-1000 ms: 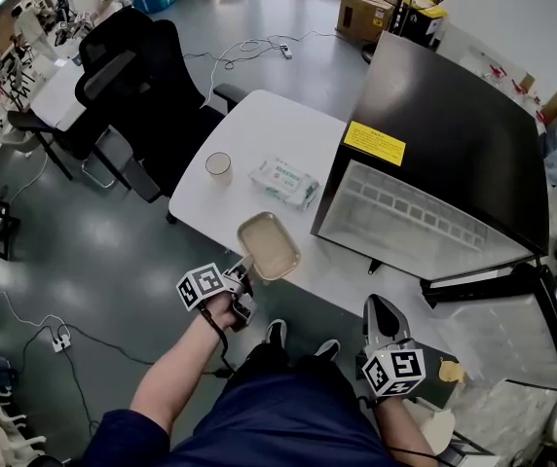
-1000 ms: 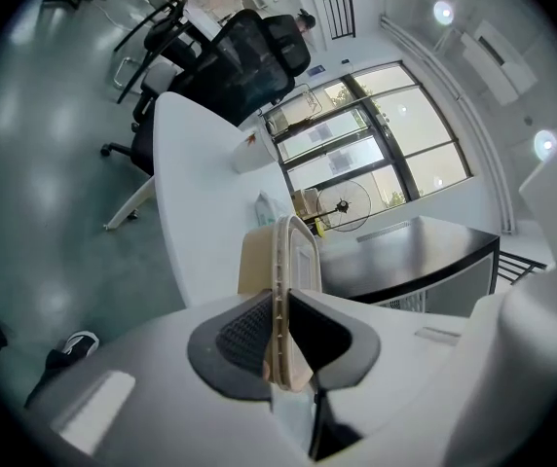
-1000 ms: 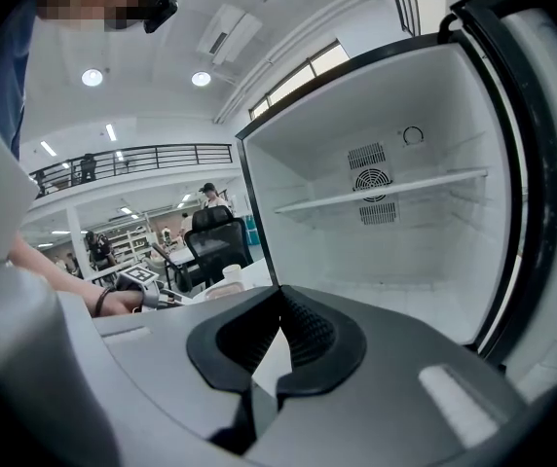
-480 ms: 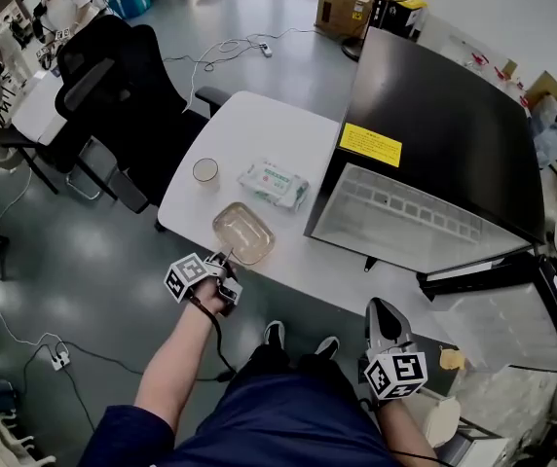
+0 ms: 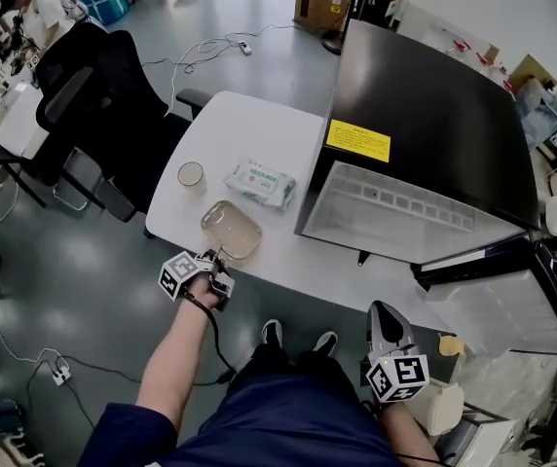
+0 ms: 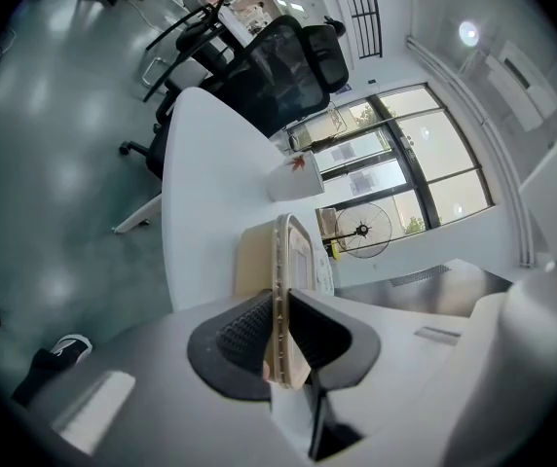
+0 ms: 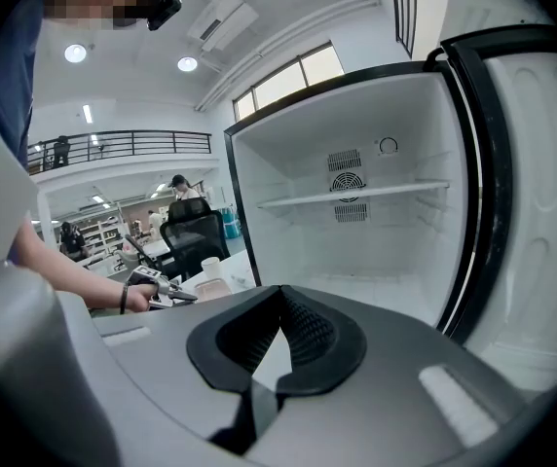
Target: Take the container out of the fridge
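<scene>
The container (image 5: pixel 231 229), a shallow clear tub with rounded corners, lies level over the near edge of the white table (image 5: pixel 249 129). Whether it rests on the top I cannot tell. My left gripper (image 5: pixel 218 264) is shut on its near rim. In the left gripper view the rim (image 6: pixel 283 280) stands edge-on between the ribbed pads of the left gripper (image 6: pixel 280 343). My right gripper (image 5: pixel 384 321) hangs low by my right knee, shut and empty. It faces the open black fridge (image 5: pixel 425 144), whose bare white inside (image 7: pixel 356 222) fills the right gripper view beyond the right gripper (image 7: pixel 278 339).
A paper cup (image 5: pixel 190 174) and a pack of wipes (image 5: pixel 259 184) sit on the table behind the container. The fridge door (image 5: pixel 507 309) stands open to my right. A black office chair (image 5: pixel 103 86) stands left of the table. Cables trail on the floor.
My left gripper has carried the container left and away from me, over the table's near edge, and it has gone from tilted to level. The right gripper has stayed put.
</scene>
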